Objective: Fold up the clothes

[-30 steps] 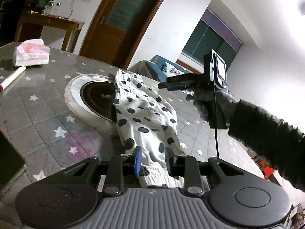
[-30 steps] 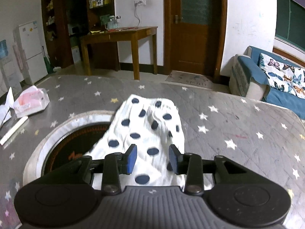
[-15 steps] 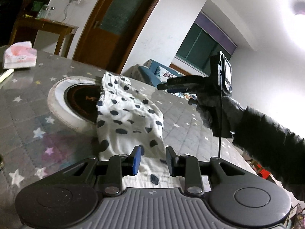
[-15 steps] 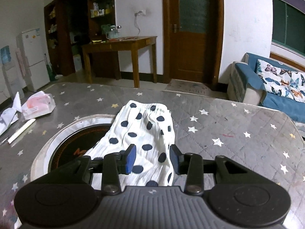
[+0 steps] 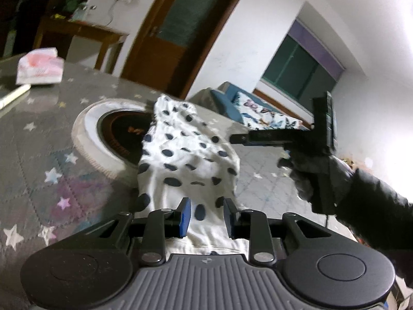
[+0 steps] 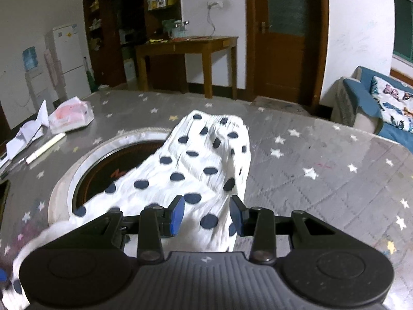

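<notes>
A white garment with dark blue dots [image 5: 185, 155] lies lengthwise on the grey star-patterned table [image 5: 33, 155], its left side draped over a round cooker. My left gripper [image 5: 206, 217] hovers over the garment's near end. Its jaws are closing, with a gap left between the blue pads and cloth showing below them. In the right wrist view the garment [image 6: 196, 165] runs away from my right gripper [image 6: 207, 215], which stands open above it. From the left wrist view the right gripper [image 5: 235, 138] floats over the garment's right edge, held by a gloved hand [image 5: 309, 175].
A round inset cooker [image 6: 77, 165] with a white rim sits under the garment's left side. A tissue pack [image 6: 71, 117], a white marker [image 6: 45, 148] and crumpled paper [image 6: 28, 134] lie at the far left. A blue sofa [image 6: 382, 103] and a wooden desk [image 6: 188, 44] stand beyond the table.
Both grippers have slid a little across the table above the garment, and the right one sits slightly lower in the left wrist view. The garment lies where it was.
</notes>
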{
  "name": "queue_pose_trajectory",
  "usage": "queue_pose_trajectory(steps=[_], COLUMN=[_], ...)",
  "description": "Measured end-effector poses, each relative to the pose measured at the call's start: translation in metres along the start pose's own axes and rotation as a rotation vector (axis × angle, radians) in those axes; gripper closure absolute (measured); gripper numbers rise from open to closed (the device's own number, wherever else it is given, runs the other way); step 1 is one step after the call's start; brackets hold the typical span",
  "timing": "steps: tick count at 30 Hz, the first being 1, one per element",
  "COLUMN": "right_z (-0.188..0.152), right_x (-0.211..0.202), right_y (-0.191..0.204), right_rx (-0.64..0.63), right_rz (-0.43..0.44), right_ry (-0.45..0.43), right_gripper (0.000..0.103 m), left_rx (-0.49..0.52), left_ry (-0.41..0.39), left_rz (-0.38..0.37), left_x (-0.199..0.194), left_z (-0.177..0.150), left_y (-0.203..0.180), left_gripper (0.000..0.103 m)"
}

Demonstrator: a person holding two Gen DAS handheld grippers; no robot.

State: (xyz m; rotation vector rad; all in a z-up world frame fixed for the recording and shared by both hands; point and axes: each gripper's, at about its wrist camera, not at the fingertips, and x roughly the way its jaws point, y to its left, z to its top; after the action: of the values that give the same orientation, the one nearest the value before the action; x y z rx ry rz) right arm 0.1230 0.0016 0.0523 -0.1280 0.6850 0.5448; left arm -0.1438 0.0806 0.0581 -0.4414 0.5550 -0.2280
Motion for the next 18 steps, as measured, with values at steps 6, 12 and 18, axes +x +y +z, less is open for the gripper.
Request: queue_pose_trajectory(steps=[6, 12, 18], right_z=[-0.019, -0.037, -0.045], right_x=[0.006, 0.005, 0.004], right_y=[-0.022, -0.042, -0.05], right_rx=[0.069, 0.136, 0.134], right_rz=[0.034, 0.074, 0.109], right_ry=[0.019, 0.027, 0.031], right_gripper=[0.063, 0.063, 0.065], left_rx=[0.026, 0.001, -0.039], left_ry=[0.017, 0.069, 0.105], left_rz=[0.018, 0.121, 0.173], left_x=[0.015, 0.041, 0.039], left_z=[0.012, 0.014, 0.006], left_y=[-0.005, 0.011, 0.023], left_gripper=[0.072, 0.074, 0.074])
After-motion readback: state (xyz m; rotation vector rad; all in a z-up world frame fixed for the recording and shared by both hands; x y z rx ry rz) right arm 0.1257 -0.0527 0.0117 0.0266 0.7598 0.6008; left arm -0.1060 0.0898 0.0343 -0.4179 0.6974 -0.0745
